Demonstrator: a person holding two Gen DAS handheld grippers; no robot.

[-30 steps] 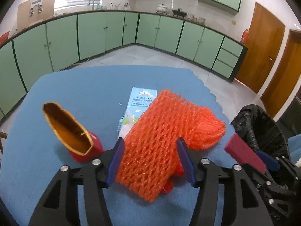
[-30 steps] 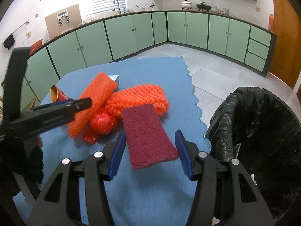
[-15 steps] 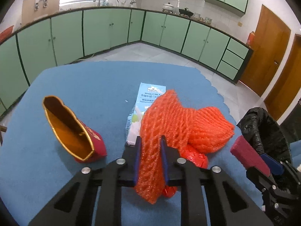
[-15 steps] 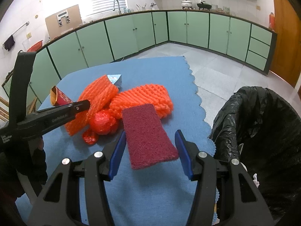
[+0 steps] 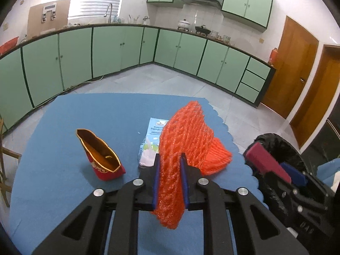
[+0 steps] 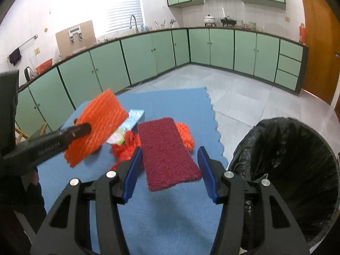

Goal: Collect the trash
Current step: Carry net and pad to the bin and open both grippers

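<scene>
Table (image 5: 63, 127): blue cloth covers it; the trash lies on it.
Bin (image 6: 297, 159): black-lined, standing at the table's right edge.
Left gripper (image 5: 170, 182): clamped narrow on an orange foam net (image 5: 172, 176), which hangs clear of the cloth.
Right gripper (image 6: 170, 170): half wide, gripping a dark red scouring pad (image 6: 167, 155) beside the bin.
Second net (image 5: 214, 157): on the cloth.
Milk carton (image 5: 153, 136): flat, behind the nets.
Red pouch (image 5: 99, 155): left, open-mouthed.

Bright daylight from blown-out window (image 6: 125, 6), heavy fisheye bending – dark vignetted corners, slight motion blur
</scene>
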